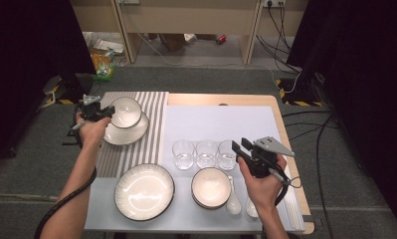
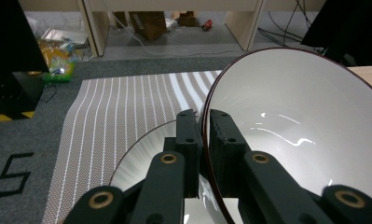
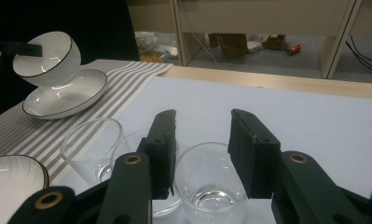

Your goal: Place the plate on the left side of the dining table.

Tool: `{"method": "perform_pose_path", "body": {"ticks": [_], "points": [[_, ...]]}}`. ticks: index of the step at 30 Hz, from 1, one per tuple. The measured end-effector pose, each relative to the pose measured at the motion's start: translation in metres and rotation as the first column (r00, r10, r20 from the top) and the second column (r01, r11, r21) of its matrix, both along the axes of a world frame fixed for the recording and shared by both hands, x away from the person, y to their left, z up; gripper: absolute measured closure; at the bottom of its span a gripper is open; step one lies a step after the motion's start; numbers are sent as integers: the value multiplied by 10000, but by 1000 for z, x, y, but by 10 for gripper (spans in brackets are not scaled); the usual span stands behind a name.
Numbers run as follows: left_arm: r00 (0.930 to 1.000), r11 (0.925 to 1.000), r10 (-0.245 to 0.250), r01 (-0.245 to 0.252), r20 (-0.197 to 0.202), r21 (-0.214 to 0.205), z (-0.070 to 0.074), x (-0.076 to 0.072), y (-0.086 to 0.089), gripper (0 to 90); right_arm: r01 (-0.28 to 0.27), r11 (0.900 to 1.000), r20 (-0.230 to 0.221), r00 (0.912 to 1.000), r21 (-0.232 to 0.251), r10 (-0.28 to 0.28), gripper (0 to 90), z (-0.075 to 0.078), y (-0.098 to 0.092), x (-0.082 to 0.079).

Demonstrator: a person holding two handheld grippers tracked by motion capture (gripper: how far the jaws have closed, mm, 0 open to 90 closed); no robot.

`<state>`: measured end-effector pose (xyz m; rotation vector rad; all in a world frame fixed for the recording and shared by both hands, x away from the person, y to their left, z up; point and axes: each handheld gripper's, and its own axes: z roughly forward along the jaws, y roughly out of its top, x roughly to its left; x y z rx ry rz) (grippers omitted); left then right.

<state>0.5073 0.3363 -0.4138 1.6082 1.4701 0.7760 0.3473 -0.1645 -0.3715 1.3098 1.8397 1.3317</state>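
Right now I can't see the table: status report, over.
Left tongs shut on bowl rim, bowl over plate. Right tongs open above glass. Nothing in the way.

Your left gripper (image 1: 108,113) holds a bowl (image 1: 125,111) by its rim, tilted over the plate (image 1: 129,130) on the striped mat (image 1: 151,107) at the surface's (image 1: 221,99) far-left corner. Three glasses (image 1: 205,154) stand in a row mid-surface, your right gripper (image 1: 240,147) just beside the rightmost. Along the near edge lie a large plate (image 1: 144,191), a second bowl (image 1: 211,187), then two spoons (image 1: 233,201).
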Motion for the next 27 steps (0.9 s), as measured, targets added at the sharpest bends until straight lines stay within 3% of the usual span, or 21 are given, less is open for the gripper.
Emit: {"method": "perform_pose_path", "body": {"ticks": [11, 21, 27], "points": [[9973, 9990, 444, -447, -579, -41, -17, 17, 5, 822, -31, 10000, -99, 9999, 28, 31, 617, -2, 2, 0], [9920, 9954, 949, -954, -836, -18, -30, 31, 7, 820, -23, 10000, -137, 9999, -85, 22, 617, -2, 2, 1], [9911, 9953, 965, -972, -918, -27, -32, 34, 6, 817, 4, 10000, -170, 9999, -27, -4, 617, -2, 1, 1]]}}
